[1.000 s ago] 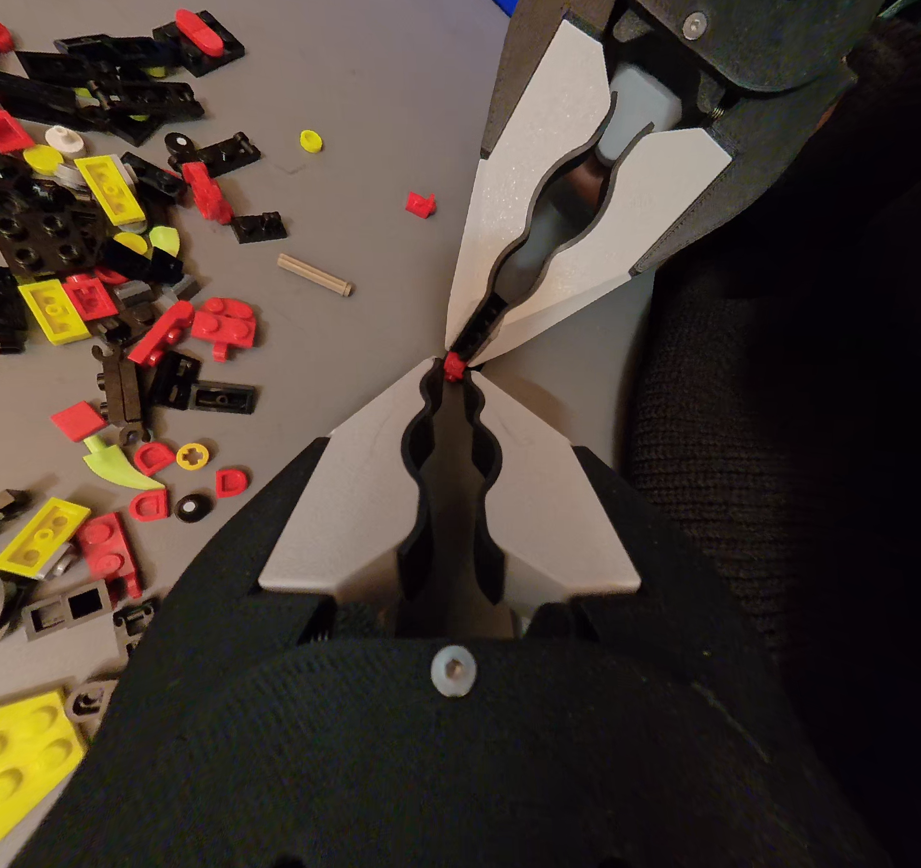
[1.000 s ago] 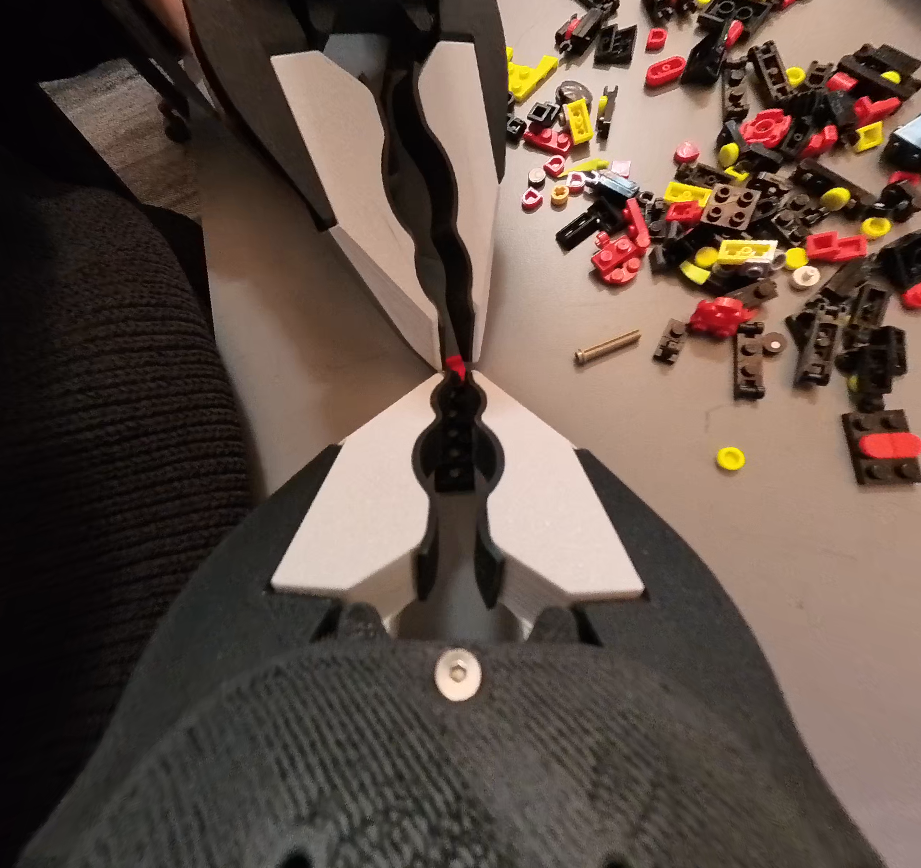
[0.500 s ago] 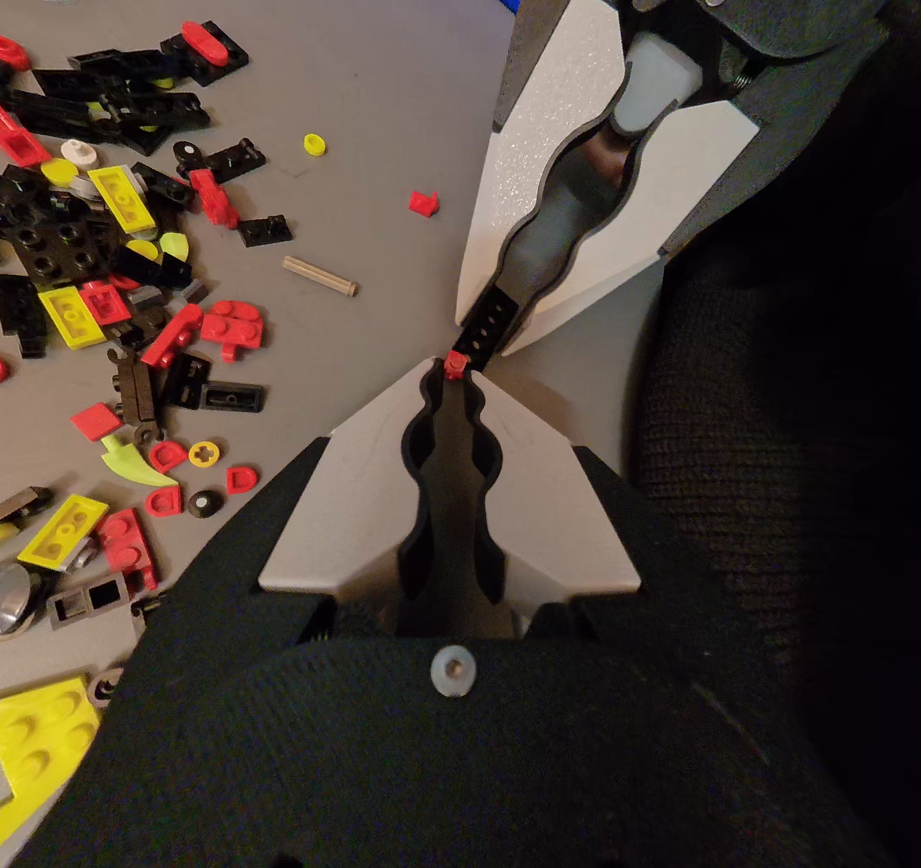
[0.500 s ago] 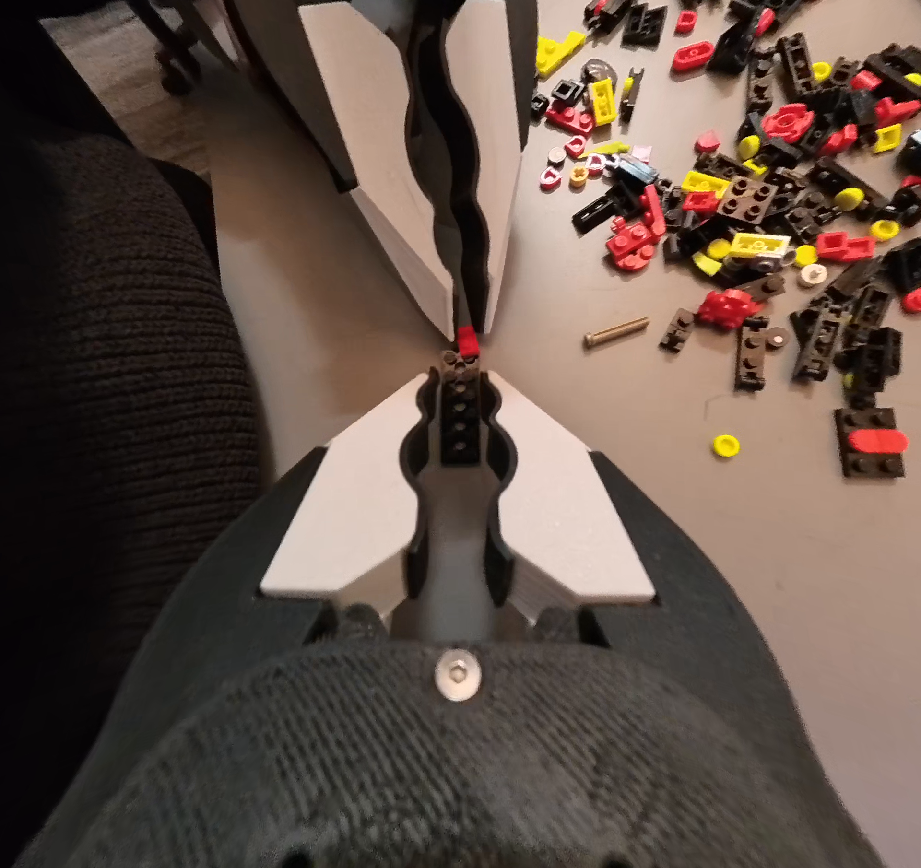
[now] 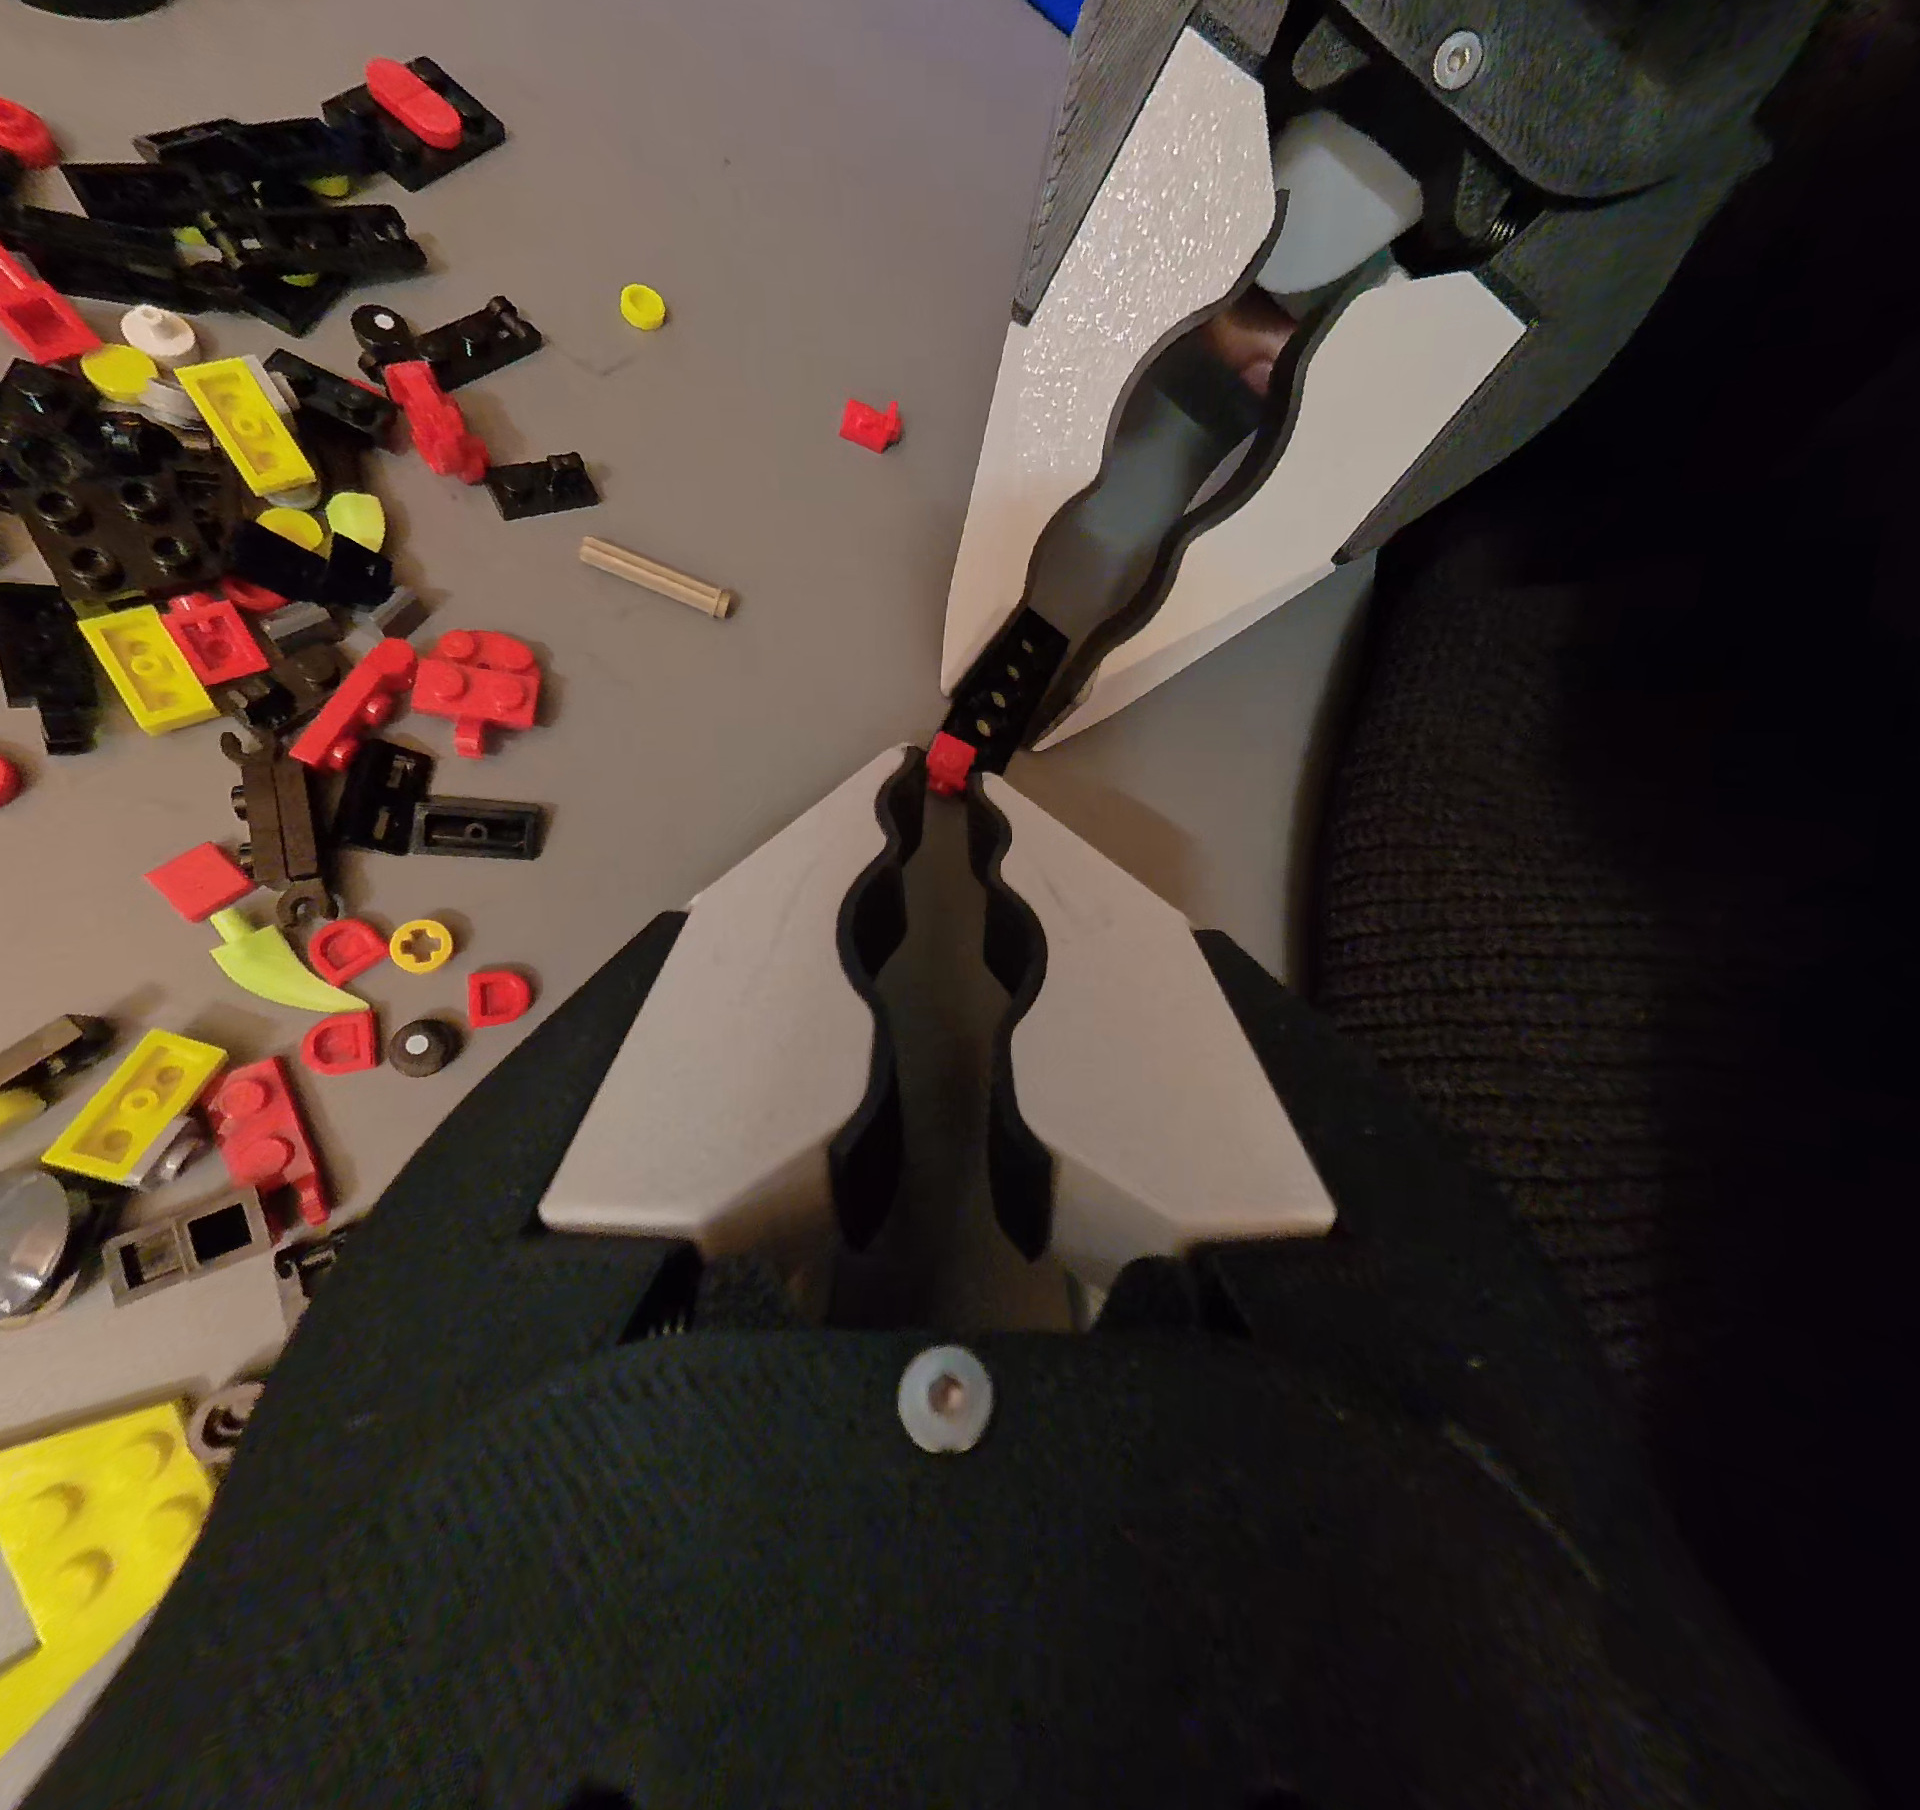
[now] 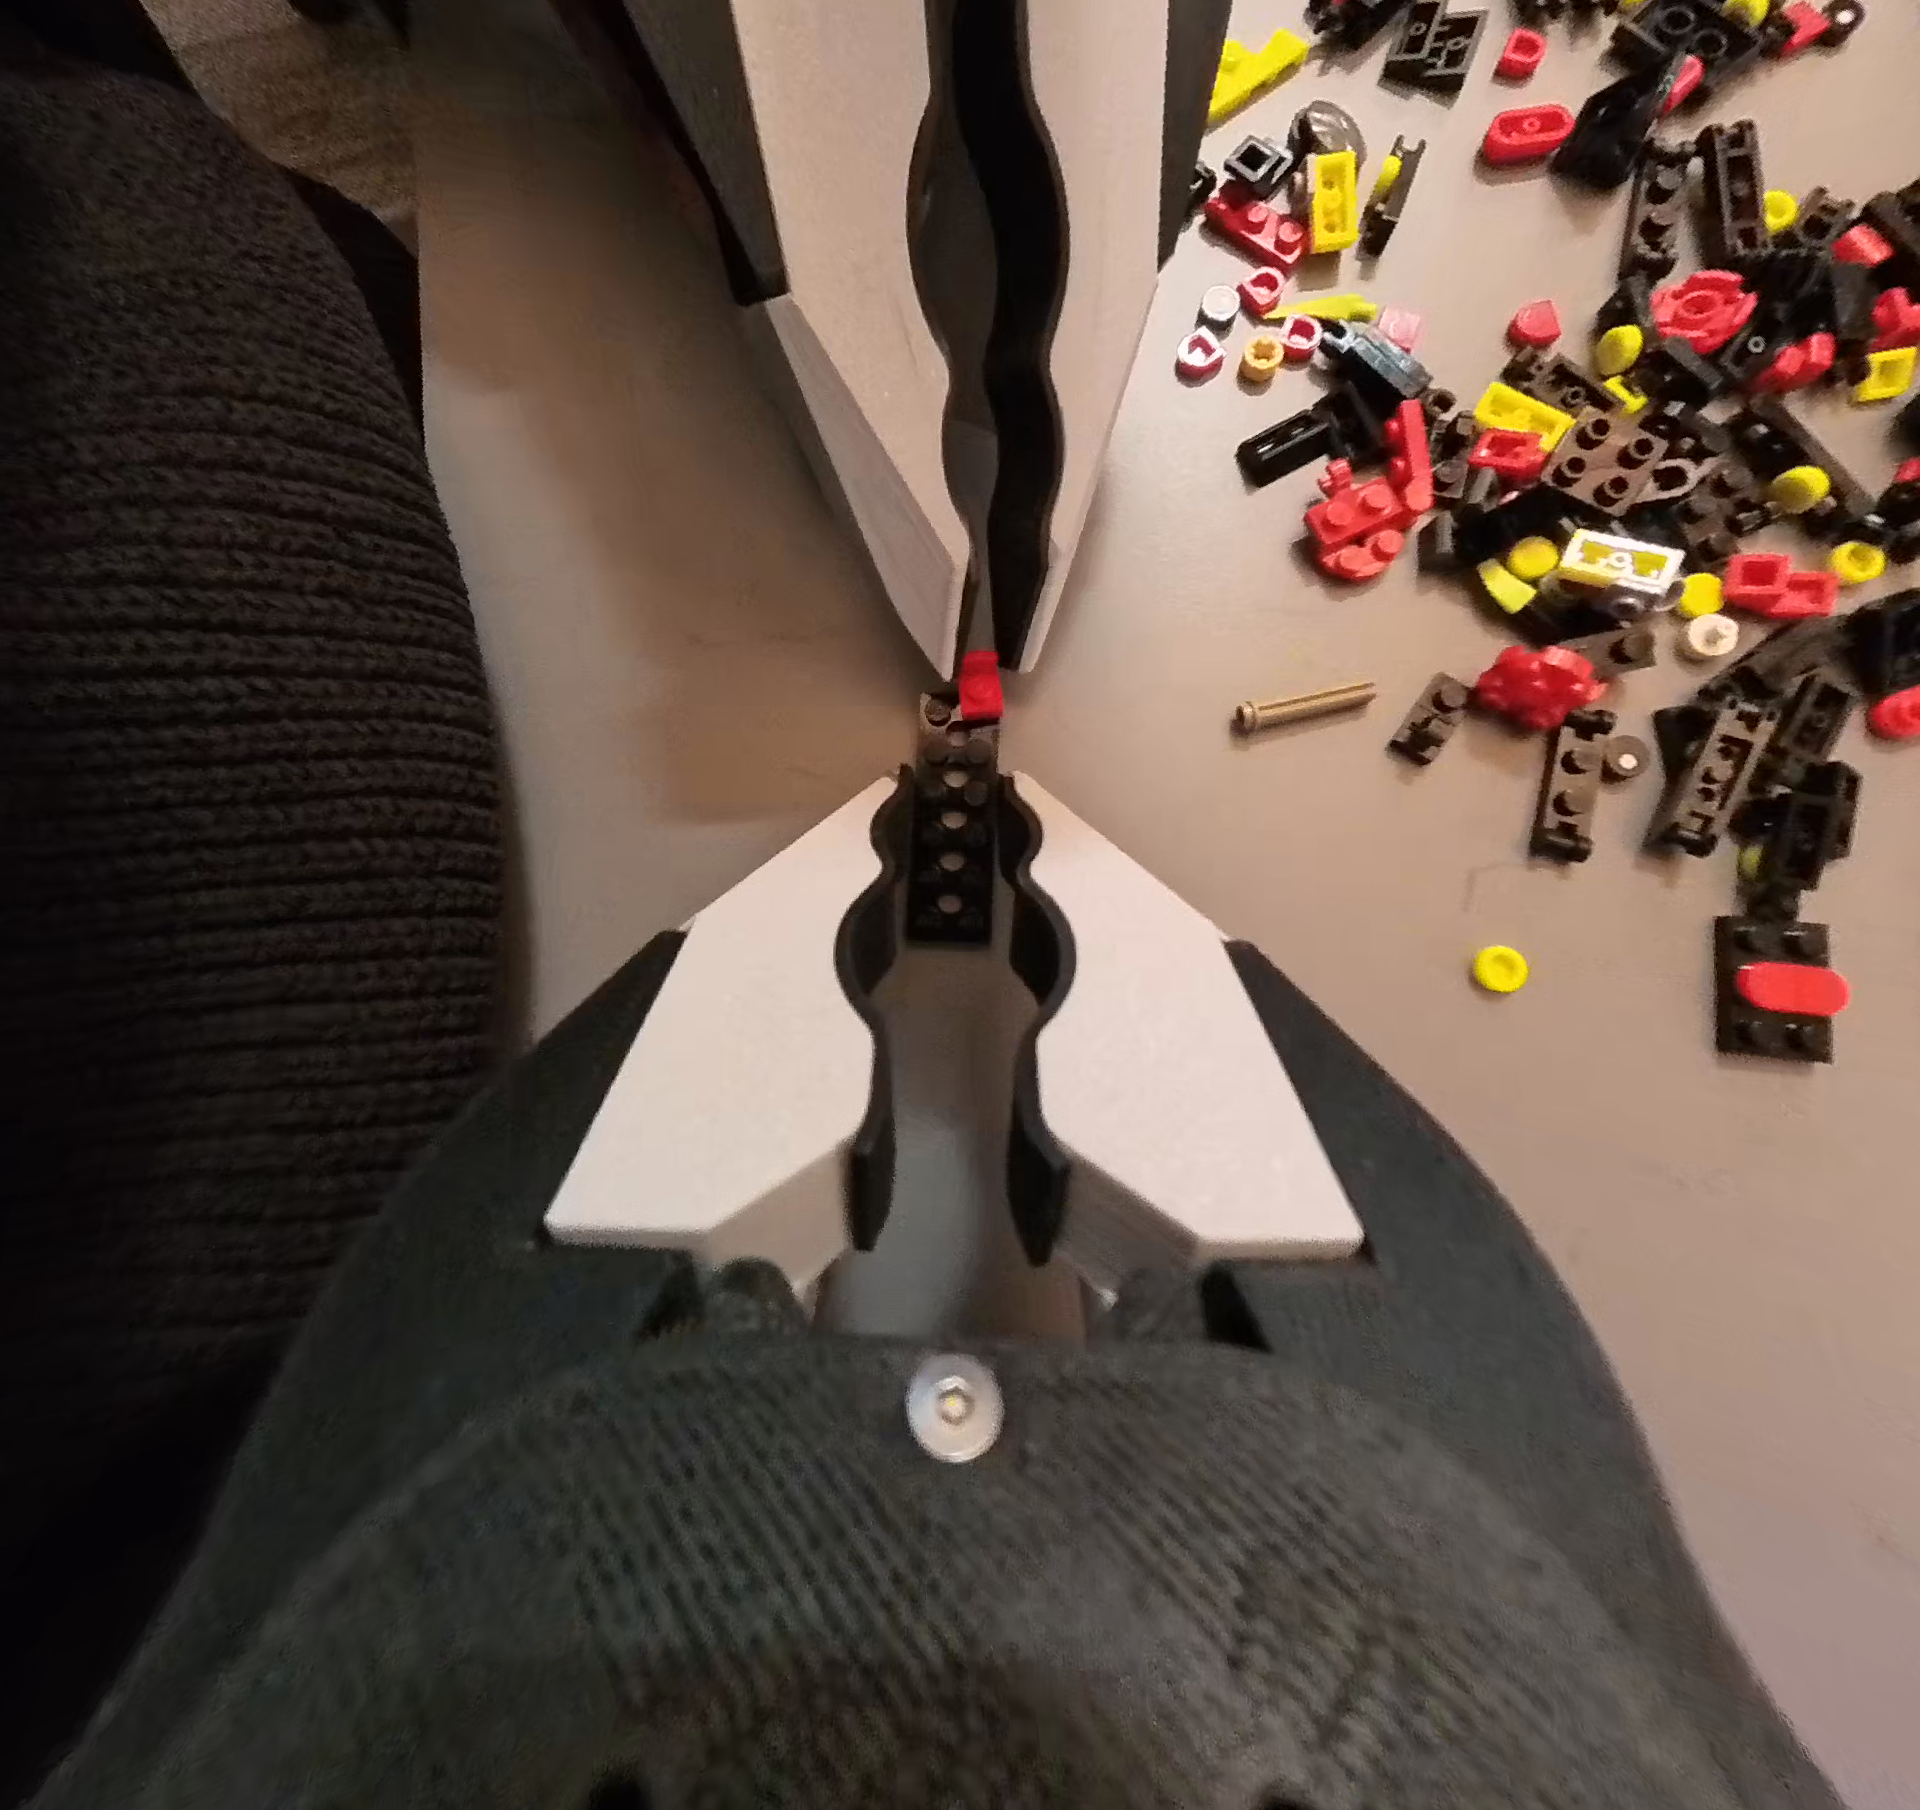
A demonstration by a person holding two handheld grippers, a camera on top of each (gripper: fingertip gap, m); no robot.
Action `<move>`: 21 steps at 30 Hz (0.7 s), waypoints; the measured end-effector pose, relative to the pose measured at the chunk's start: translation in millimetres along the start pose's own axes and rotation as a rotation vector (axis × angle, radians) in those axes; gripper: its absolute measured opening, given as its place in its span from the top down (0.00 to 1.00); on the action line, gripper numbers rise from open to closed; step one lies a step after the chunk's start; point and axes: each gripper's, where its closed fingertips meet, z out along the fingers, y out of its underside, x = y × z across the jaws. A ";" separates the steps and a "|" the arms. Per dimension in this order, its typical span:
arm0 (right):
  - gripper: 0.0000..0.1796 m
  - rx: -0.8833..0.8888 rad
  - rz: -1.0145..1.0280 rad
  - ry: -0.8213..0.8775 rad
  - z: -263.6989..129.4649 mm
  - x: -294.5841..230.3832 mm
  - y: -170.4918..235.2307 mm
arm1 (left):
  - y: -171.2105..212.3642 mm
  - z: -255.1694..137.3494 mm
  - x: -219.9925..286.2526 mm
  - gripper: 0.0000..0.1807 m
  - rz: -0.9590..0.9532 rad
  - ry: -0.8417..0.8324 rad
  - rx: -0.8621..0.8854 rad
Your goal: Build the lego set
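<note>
My left gripper [image 5: 943, 773] is shut on a small red piece [image 5: 948, 761] at its tips. My right gripper [image 6: 954, 784] is shut on a long black studded plate [image 6: 951, 846] that sticks out past its tips. The two grippers face each other tip to tip above the grey table, near its edge. The red piece [image 6: 977, 685] touches the far end of the black plate [image 5: 1006, 685]. In the left wrist view the right gripper [image 5: 997, 721] comes in from the upper right; in the right wrist view the left gripper [image 6: 982, 664] comes in from the top.
Several loose black, red and yellow pieces lie in a pile [image 5: 208, 513] on the table, also seen in the right wrist view [image 6: 1662, 410]. A tan axle pin [image 5: 655, 591] and a stray red clip [image 5: 871, 425] lie nearer. A dark knitted sleeve [image 6: 208, 617] borders the table edge. My two grippers' fingertips are within a few centimetres of each other. Left tips and right tips are each some 6 cm from the tan axle pin [image 5: 655, 591]. The right camera catches it too, in the right wrist view [image 6: 1301, 687].
The black plate has slid farther out of the right gripper's tips. The grippers have drawn slightly apart, and the red piece now sits against the plate's far end.
</note>
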 end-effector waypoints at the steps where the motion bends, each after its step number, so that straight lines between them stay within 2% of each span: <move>1: 0.92 0.002 -0.008 0.000 0.1 0.2 0.1 | 0.2 -0.3 -0.2 0.97 0.001 0.000 0.000; 21: 0.92 0.016 -0.113 0.009 2.0 1.9 -1.8 | 1.5 -0.4 -1.4 0.97 0.051 -0.039 -0.028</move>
